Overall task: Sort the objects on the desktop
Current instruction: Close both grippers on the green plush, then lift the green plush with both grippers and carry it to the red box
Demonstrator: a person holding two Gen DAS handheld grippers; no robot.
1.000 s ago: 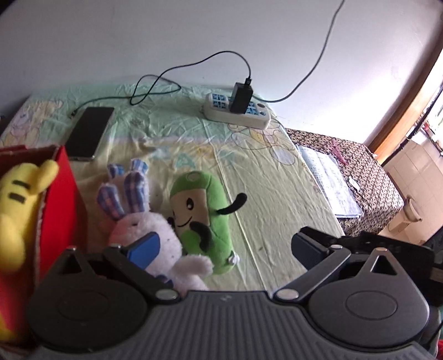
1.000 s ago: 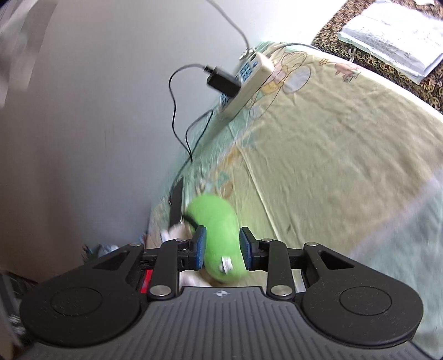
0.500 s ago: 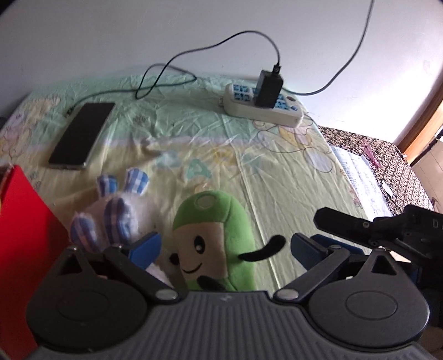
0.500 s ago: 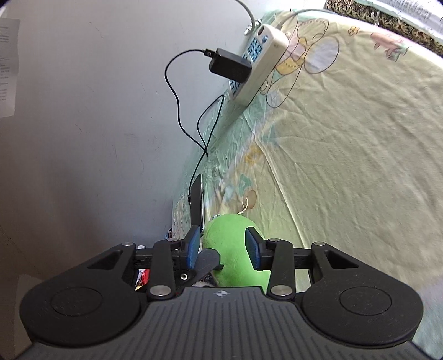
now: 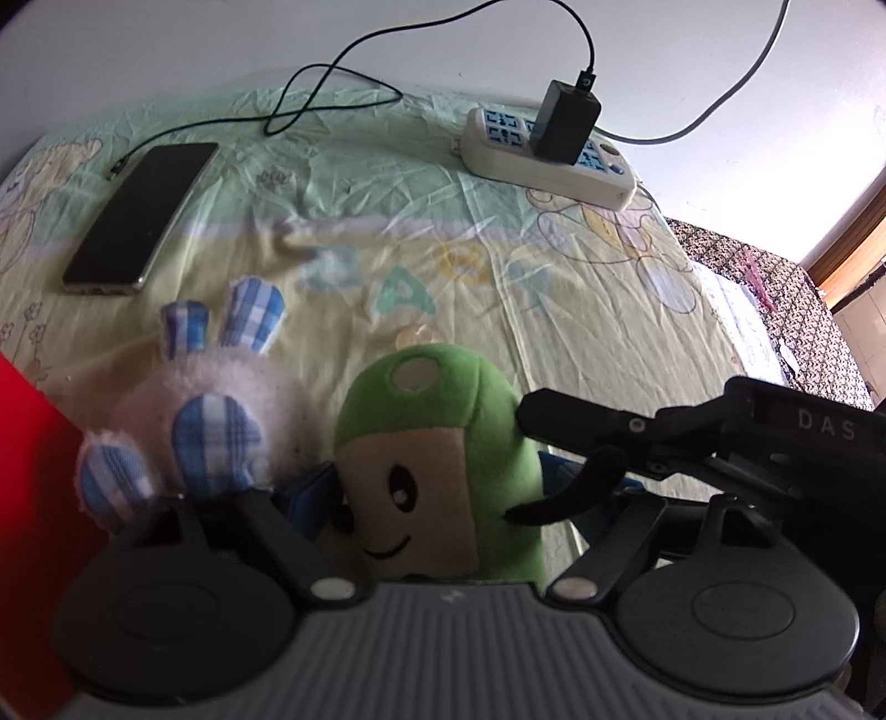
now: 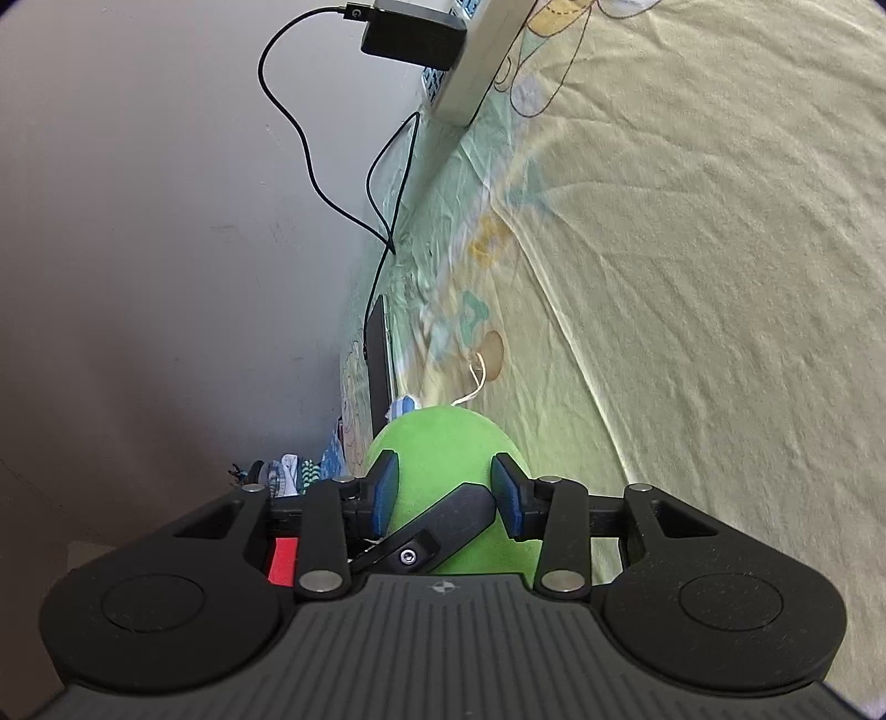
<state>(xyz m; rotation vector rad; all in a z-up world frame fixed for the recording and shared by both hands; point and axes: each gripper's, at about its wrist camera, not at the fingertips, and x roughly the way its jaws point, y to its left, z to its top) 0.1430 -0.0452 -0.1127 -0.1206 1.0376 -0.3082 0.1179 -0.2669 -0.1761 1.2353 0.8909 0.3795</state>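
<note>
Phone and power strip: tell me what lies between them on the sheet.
In the left wrist view, only the charger cable loops across the sheet between the phone and the power strip; otherwise bare.

Plain white wall (image 5: 221,44); cartoon-print tablecloth (image 5: 387,232)

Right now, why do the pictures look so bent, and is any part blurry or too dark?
Left wrist view: the fisheye lens bows the sheet and darkens the corners; the green plush toy is soft, too close to focus, while the phone and power strip look sharper. Right wrist view: same bending; the wall falls into shadow, and the sheet's printed pattern smears near the middle.
</note>
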